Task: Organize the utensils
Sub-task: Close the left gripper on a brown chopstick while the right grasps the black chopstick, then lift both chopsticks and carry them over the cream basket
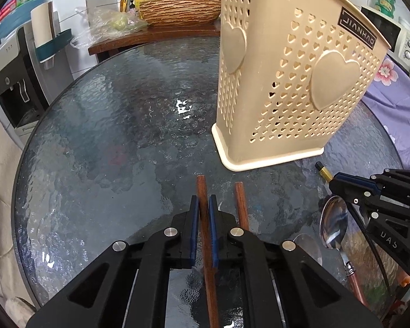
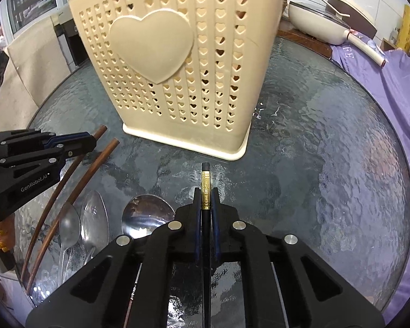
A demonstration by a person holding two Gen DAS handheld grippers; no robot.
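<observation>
Landmark: beige utensil holder (image 1: 292, 82), perforated with small hearts, two large raised hearts on its walls, standing upright on the round textured glass table (image 1: 101, 142). A brown stick rises from its top at the far side.

Left gripper (image 1: 203, 205): jaws drawn narrow, blue pads clamped on a brown wooden chopstick (image 1: 202, 191). The chopstick's end pokes past the fingertips toward the holder's base, near it but not touching. A second brown chopstick (image 1: 242, 205) lies on the glass just right of the held one, also pointing at the holder. In the right wrist view both chopsticks appear left of the holder, one (image 2: 99, 132) passing through the left gripper (image 2: 91, 142), the other (image 2: 95, 164) lying free beside it.

Right gripper (image 2: 205, 199): jaws narrow, closed on a black chopstick with a gold band (image 2: 205, 191). Its black tip points at the holder's front base corner, a short gap between them. From the left wrist view the same tip (image 1: 324, 170) sticks out of the right gripper (image 1: 334, 180), just off the holder's near right corner.

Still on the glass, on the near side away from the holder: a large steel spoon (image 2: 147, 218) with a brown handle, and two smaller spoons (image 2: 94, 221) (image 2: 69, 228) side by side, lying between the two grippers.
</observation>
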